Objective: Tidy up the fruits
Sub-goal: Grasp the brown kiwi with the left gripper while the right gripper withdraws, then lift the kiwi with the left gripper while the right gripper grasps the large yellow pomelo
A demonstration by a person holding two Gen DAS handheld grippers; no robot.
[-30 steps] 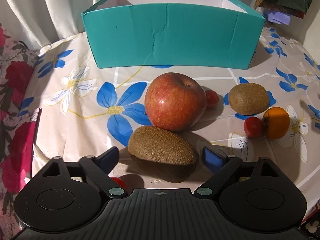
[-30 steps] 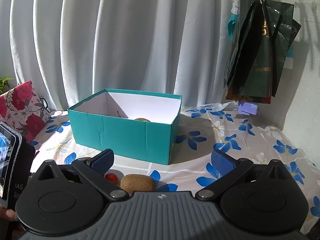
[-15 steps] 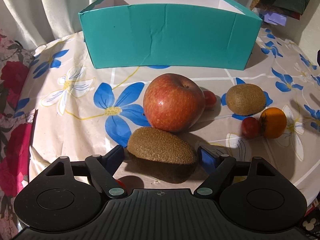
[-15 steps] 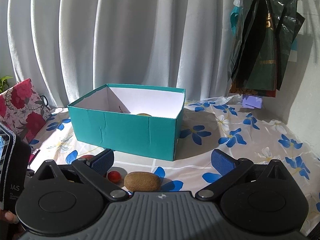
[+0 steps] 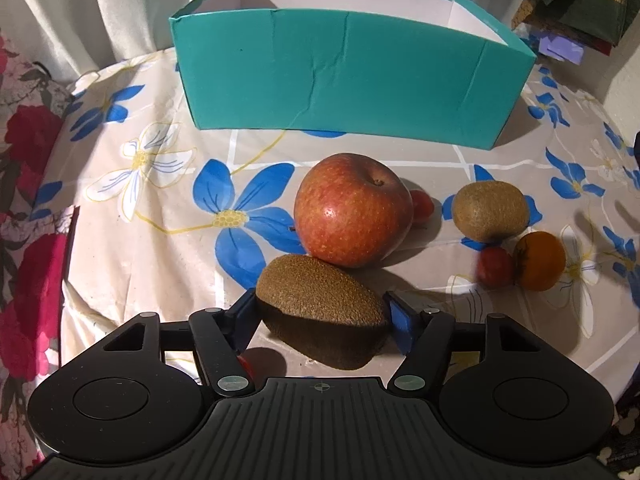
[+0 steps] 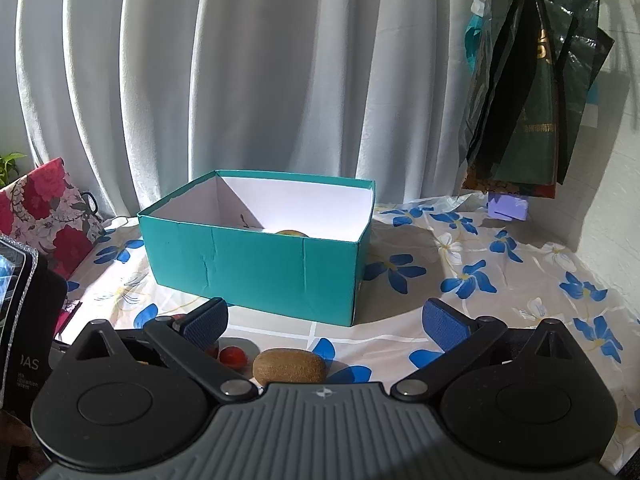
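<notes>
In the left wrist view, my left gripper (image 5: 322, 312) is shut on a long brown kiwi (image 5: 320, 302), both blue pads against its ends, low over the table. Behind it sit a red apple (image 5: 352, 210), a small red tomato (image 5: 422, 206), a round kiwi (image 5: 490, 210), another tomato (image 5: 494, 266) and an orange fruit (image 5: 540, 260). The teal box (image 5: 348, 92) stands at the back. In the right wrist view, my right gripper (image 6: 326, 320) is open and empty above a kiwi (image 6: 289, 367) and a tomato (image 6: 233, 356). The teal box (image 6: 256, 268) holds a yellowish fruit (image 6: 292, 233).
A floral tablecloth (image 5: 152, 216) covers the round table. White curtains (image 6: 240, 80) hang behind. Dark bags (image 6: 532, 100) hang at the right by the wall. A red floral cushion (image 6: 40, 204) sits at the left. A dark device (image 6: 24, 320) stands at the left edge.
My left gripper's fingers closed in from both sides until the pads met the long kiwi. My right gripper drifted slightly, staying open.
</notes>
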